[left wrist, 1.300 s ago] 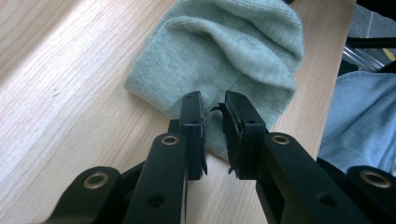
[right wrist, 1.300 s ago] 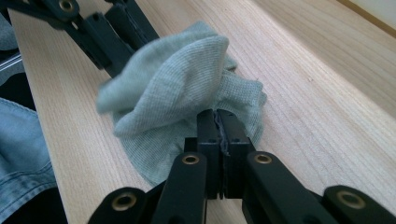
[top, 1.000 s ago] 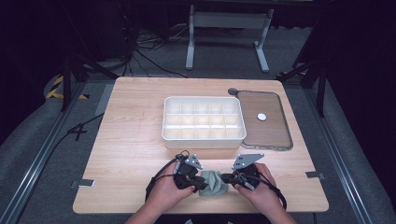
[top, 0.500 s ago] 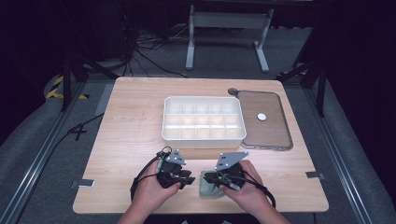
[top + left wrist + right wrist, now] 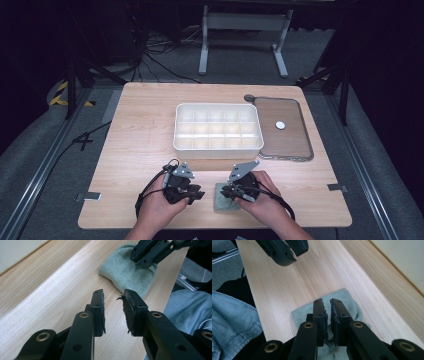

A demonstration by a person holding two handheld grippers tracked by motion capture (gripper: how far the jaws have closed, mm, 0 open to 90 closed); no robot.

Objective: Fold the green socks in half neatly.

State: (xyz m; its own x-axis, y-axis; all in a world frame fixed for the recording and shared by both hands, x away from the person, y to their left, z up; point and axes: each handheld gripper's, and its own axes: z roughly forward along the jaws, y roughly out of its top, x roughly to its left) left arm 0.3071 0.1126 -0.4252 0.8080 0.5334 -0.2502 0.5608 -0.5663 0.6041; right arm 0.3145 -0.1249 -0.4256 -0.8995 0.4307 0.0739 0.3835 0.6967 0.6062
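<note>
At the near edge of the wooden table [image 5: 145,125] the person's left hand [image 5: 160,205] holds the left gripper [image 5: 197,194] just above the bare wood, its jaws parted with a clear gap between them and nothing in it; in the left gripper view the frayed pads [image 5: 128,310] point toward a pale green folded cloth [image 5: 127,270] a little way ahead. That cloth [image 5: 222,200] lies flat near the front edge, just to the right of the left gripper and apart from it. Over it sits the right gripper [image 5: 231,192], held in the right hand [image 5: 260,197]; in the right gripper view its jaws stand nearly together with only a thin slit between them, poised over the cloth [image 5: 352,305], and I cannot tell whether any fabric is pinched in that slit. Farther back, around the middle of the table, stands a white compartment tray [image 5: 218,146], its many cells looking bare. Beside it on the right, touching or nearly so, lies a brownish translucent lid [image 5: 292,142] with a small white round piece [image 5: 280,125] on top.
</note>
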